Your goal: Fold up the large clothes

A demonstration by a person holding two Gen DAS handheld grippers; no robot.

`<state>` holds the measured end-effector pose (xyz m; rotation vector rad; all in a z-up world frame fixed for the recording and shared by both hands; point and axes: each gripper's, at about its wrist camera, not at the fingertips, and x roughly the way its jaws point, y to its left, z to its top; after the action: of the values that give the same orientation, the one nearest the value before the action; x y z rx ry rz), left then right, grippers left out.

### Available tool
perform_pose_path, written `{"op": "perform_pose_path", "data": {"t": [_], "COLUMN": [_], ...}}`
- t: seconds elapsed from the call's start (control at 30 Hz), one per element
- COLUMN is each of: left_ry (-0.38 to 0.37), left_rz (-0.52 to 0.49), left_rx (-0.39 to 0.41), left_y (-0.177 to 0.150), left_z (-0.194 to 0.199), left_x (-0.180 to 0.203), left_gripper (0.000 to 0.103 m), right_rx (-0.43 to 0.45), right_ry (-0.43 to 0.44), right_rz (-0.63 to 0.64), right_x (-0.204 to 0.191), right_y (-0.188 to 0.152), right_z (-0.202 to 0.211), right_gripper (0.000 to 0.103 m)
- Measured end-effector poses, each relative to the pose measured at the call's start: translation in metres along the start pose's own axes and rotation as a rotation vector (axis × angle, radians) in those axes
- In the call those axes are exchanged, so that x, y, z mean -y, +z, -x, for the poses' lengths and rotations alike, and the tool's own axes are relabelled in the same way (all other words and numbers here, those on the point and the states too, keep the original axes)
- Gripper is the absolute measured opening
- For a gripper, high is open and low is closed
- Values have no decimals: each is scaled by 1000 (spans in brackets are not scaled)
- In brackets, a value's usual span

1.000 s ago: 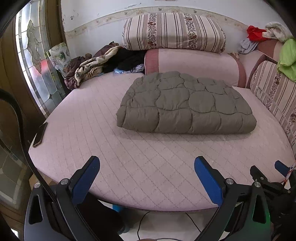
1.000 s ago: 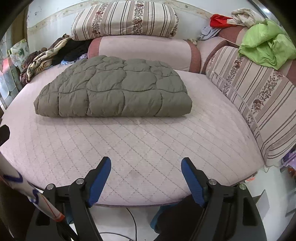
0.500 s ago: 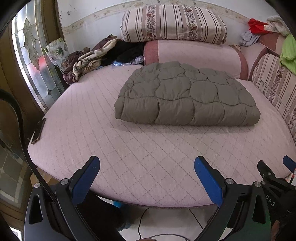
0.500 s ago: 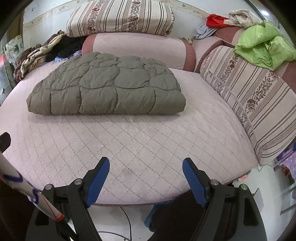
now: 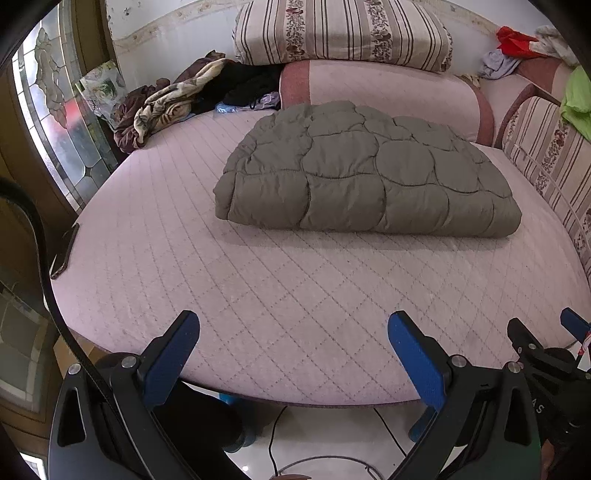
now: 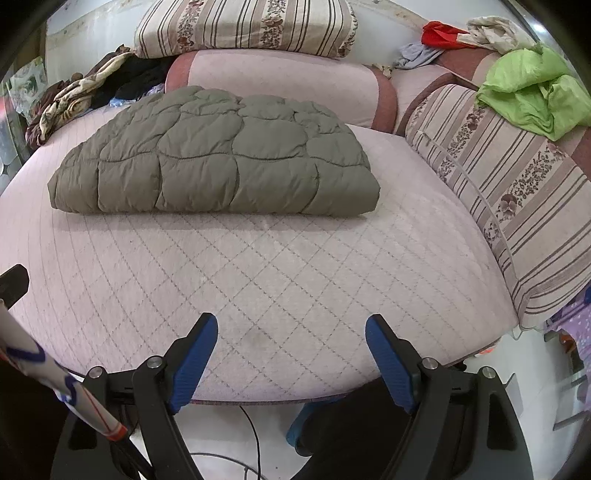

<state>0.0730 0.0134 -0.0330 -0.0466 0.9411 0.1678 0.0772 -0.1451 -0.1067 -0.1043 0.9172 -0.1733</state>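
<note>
Pink quilted bed (image 5: pixel 280 295), round-edged, fills both views, diamond stitching across its cover. Olive-grey puffer jacket (image 5: pixel 365 177), folded into a thick rectangular bundle, lies flat on the bed toward the far side, well apart from both grippers, nothing touching it. Pink bolster (image 5: pixel 384 88) sits just behind the jacket, striped floral cushion (image 5: pixel 343 33) stacked on top of it. Second striped cushion (image 6: pixel 517 206) runs along the right edge of the bed. Lime-green garment (image 6: pixel 535 92) is draped over the top of that cushion. Heap of dark and patterned clothes (image 5: pixel 173 107) is piled at the far left of the bed, next to the stained-glass window (image 5: pixel 55 122). Red cloth (image 6: pixel 439 35) and a pale cloth are bunched at the far right corner. Dark phone (image 5: pixel 64 251) lies at the bed's left edge.

Left gripper (image 5: pixel 293 354) hangs over the near edge of the bed, blue pads spread wide, nothing between them. Right gripper (image 6: pixel 291 354) same: over the near edge, pads wide apart and empty. Black cable (image 6: pixel 251 435) trails on the white floor below.
</note>
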Motion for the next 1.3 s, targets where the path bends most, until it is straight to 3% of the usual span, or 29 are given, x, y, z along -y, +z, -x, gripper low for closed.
{"op": "perform_pose_path", "data": {"t": [0.6,0.83,1.3], "left_ry": [-22,-24,47], "left_rz": [-8,-8,71], "left_rx": [-24,-33,-40], "left_y": [-3,-5,5], "left_z": [-7,-9,-23], "left_x": [1,2,-26], "left_gripper": [101,101,101], "right_rx": [-16,7,16], "right_ry": [-14,-25,-13], "right_rz": [5,31,76], "right_x": [-3,-11,-28], "right_y": [-2,15,17], "right_z": [-6,-5,-6], "right_gripper": [86,86,87]}}
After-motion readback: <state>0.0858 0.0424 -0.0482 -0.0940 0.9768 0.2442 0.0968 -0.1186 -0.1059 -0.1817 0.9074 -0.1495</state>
